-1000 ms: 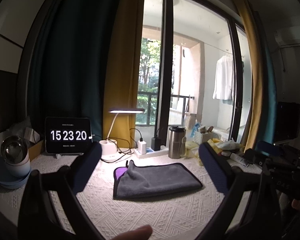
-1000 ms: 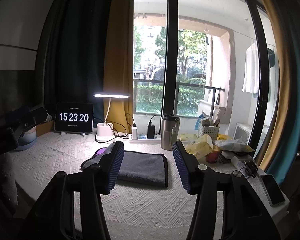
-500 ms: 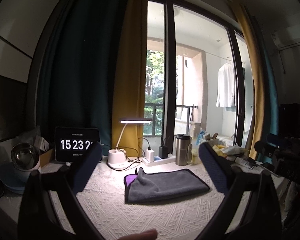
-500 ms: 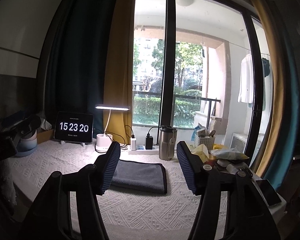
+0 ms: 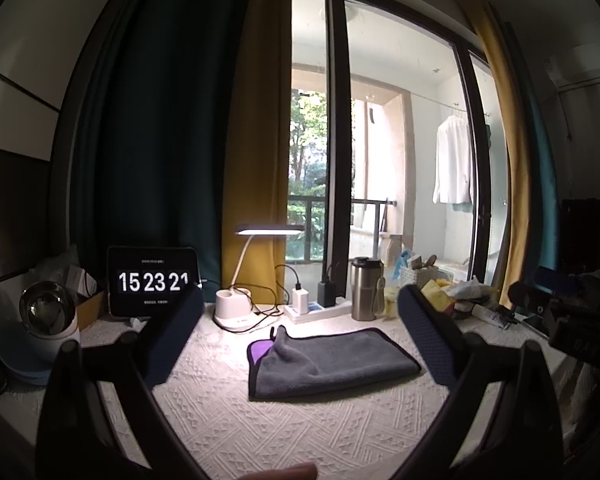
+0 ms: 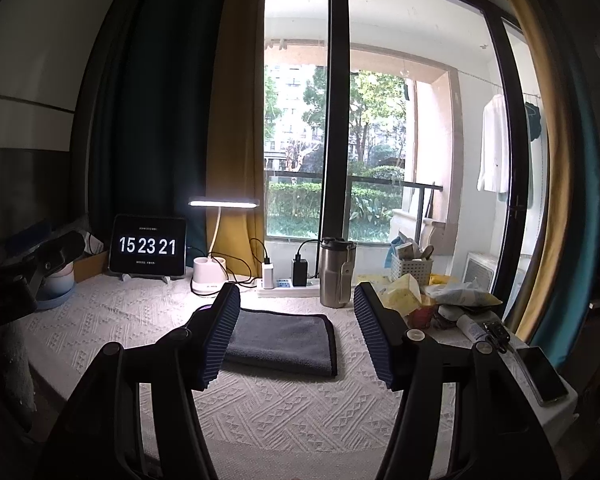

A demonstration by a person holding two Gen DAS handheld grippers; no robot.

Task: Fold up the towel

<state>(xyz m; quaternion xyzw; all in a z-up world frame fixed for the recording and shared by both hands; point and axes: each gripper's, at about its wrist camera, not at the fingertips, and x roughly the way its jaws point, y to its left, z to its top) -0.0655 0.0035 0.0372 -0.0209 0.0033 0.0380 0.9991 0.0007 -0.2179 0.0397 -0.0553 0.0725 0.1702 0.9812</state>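
A: Describe the work surface.

B: A table covered with a white embossed cloth runs in front of a large glazed door with yellow and dark teal curtains at its sides.

A: State the location of the task item.

B: The towel lies flat on the cloth near the table centre, folded into a grey rectangle with a dark border. At its left end a corner is turned up and a purple underside shows. In the right wrist view the towel appears between the two fingers, beyond them and apart from both.

A: Report the grippers.

B: The left gripper is held above the near table edge, its jaws spread wide with nothing between them. The right gripper likewise has its jaws apart and carries nothing. Neither touches the towel.

A: List the remaining items in descending size.

B: A tablet clock reading 15 23 21 stands at the rear left. A lit desk lamp stands beside it. A steel tumbler stands behind the towel, next to a power strip with chargers plugged in. A phone lies at the right table edge.
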